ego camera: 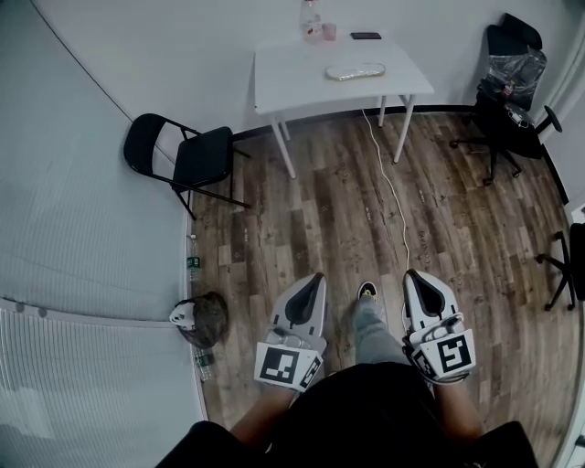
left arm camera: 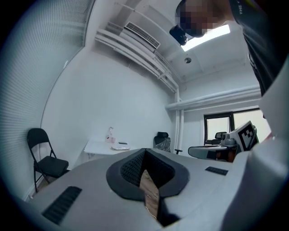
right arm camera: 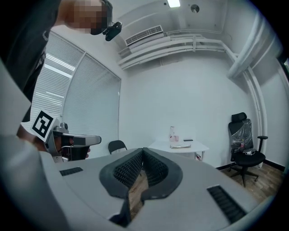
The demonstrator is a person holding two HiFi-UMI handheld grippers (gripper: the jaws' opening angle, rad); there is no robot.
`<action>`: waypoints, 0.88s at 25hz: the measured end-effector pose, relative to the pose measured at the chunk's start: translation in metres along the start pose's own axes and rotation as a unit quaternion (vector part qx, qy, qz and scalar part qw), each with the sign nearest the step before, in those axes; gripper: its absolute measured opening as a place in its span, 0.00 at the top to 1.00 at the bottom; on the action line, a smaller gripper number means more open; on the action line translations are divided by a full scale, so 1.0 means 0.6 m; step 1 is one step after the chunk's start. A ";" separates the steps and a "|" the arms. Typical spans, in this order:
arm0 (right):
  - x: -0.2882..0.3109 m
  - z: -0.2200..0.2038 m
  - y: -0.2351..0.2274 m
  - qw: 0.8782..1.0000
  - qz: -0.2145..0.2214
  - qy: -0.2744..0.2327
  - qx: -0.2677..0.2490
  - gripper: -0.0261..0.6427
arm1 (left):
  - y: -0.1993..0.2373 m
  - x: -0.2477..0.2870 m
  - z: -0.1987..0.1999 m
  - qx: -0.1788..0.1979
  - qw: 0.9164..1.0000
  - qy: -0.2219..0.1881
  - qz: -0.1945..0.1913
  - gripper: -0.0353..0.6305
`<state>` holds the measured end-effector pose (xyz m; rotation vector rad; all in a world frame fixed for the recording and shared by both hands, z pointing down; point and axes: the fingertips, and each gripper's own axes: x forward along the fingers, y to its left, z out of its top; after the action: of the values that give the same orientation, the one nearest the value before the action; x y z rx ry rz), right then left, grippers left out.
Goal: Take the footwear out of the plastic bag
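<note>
Far across the room, a clear plastic bag (ego camera: 356,70) with something pale inside lies on the white table (ego camera: 292,73). What the bag contains is too small to make out. My left gripper (ego camera: 315,277) and right gripper (ego camera: 411,273) are held side by side close to my body, pointing level toward the table. Both are shut with nothing between their pads. In the left gripper view the shut left gripper (left arm camera: 144,151) faces the distant table (left arm camera: 97,147). In the right gripper view the right gripper (right arm camera: 142,150) is shut, with the bag (right arm camera: 180,145) small beyond it.
A black folding chair (ego camera: 187,157) stands left of the table and black office chairs (ego camera: 507,110) at the right wall. A white cable (ego camera: 393,196) runs across the wood floor. A pink bottle (ego camera: 311,20) and a phone (ego camera: 366,36) sit on the table. A grey bundle (ego camera: 199,318) lies by the left wall.
</note>
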<state>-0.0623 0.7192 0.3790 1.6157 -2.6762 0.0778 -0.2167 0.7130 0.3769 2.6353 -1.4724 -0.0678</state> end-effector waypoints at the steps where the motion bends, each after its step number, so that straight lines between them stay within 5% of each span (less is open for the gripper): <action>1: 0.020 -0.003 -0.019 1.000 0.001 0.007 -0.003 0.94 | 0.010 0.030 0.001 -0.002 1.000 0.003 -0.001 0.93; 11: 0.164 -0.035 -0.215 0.999 0.000 0.038 0.027 0.94 | 0.054 0.291 0.001 0.021 0.999 0.035 -0.002 0.93; 22: 0.267 -0.034 -0.375 0.997 0.025 0.016 0.073 0.94 | 0.097 0.450 0.016 0.076 0.993 0.075 0.045 0.93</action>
<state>0.0618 0.4744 0.4135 1.5678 -2.7461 0.3032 -0.1252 0.4525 0.3801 2.6169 -1.6015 0.2549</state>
